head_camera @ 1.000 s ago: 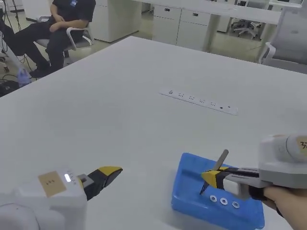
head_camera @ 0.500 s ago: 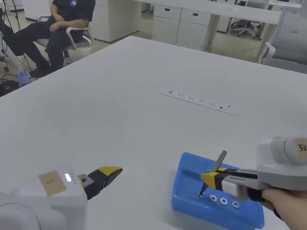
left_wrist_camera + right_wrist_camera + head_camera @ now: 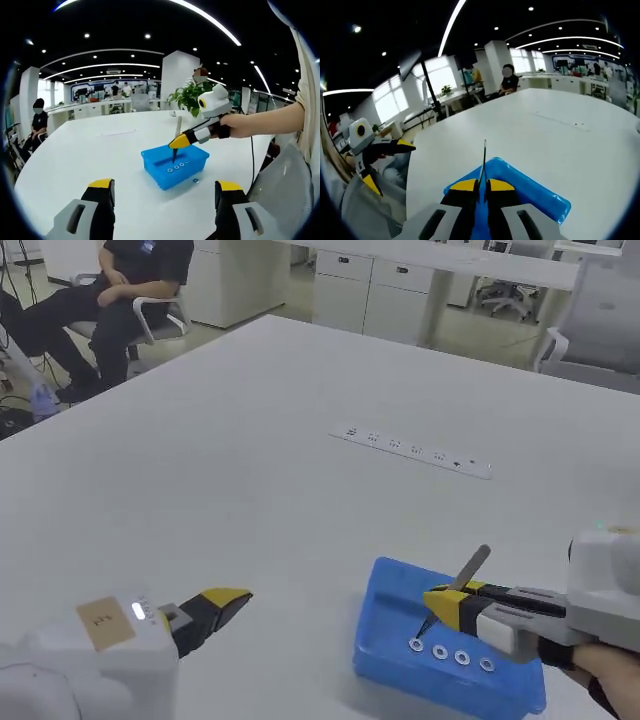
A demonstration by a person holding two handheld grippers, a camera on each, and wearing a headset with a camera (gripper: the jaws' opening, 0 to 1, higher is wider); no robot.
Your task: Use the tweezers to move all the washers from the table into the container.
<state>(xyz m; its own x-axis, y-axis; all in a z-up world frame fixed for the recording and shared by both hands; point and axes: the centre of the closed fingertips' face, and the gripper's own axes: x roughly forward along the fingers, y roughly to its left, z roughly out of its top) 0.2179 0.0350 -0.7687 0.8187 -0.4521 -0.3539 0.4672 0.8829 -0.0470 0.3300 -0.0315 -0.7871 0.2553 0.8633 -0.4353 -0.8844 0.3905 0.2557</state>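
From where I stand, the right gripper (image 3: pixel 441 604) reaches in from four o'clock. Its jaws are closed tight on the tweezers (image 3: pixel 470 571), which slant down into the blue container (image 3: pixel 388 578) at five o'clock on the white table (image 3: pixel 250 470). Four washers (image 3: pixel 439 651) lie in a row on the container's floor. The tweezer tip sits just beside the nine o'clock end of that row, but I cannot tell whether it touches a washer. The left gripper (image 3: pixel 232 602) hovers at seven o'clock, jaws spread wide with nothing between them. A power strip (image 3: pixel 412 452) lies toward twelve o'clock from the container.
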